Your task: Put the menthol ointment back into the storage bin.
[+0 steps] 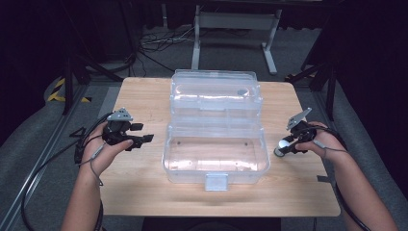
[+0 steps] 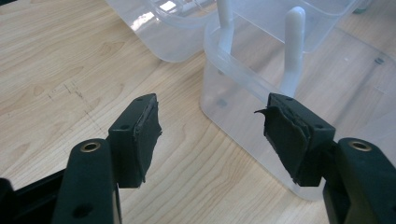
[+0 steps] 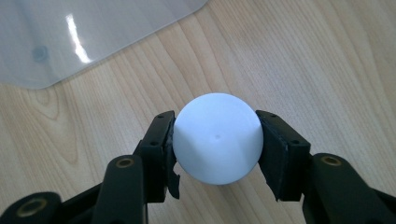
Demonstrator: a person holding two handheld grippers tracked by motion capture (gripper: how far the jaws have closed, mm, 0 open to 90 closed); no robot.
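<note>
Right hand-held gripper (image 3: 215,144) clamped on white ball (image 3: 217,137), right of frame over wooden surface (image 1: 144,101). Left hand-held gripper (image 2: 212,133) spread apart, empty, left of open clear box (image 1: 215,154) at centre.

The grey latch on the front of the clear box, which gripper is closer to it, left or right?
Roughly even; right gripper looks slightly nearer. The grey latch sits front and centre on the clear box. The right gripper, holding a white ball, is right of it; the left gripper is left.
</note>
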